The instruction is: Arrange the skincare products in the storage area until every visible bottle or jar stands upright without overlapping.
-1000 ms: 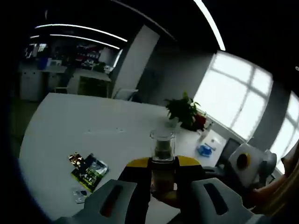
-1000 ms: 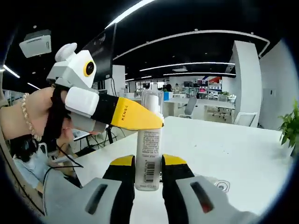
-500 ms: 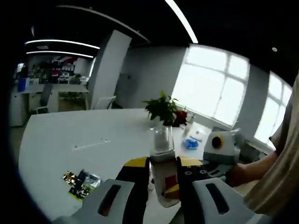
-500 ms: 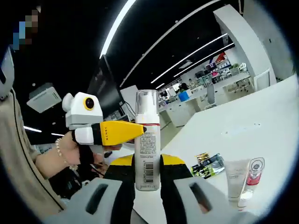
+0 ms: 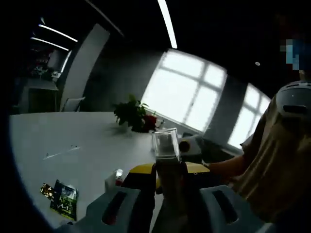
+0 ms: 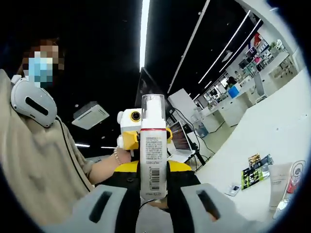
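My left gripper (image 5: 167, 187) and right gripper (image 6: 153, 182) both pinch one pump bottle (image 6: 153, 145), lifted clear of the white table (image 6: 272, 141). A tube (image 6: 278, 182) and a red-capped bottle (image 6: 293, 179) stand upright just beside each other on the table, near a packet (image 6: 256, 170).

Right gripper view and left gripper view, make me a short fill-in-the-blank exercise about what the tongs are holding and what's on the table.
1. In the right gripper view, the right tongs are shut on a white pump bottle with a clear ____ on top.
2. Both the left tongs and the right tongs grip the same ____.
3. On the white table, beside the window, stands a potted ____.

Missing words: cap; bottle; plant
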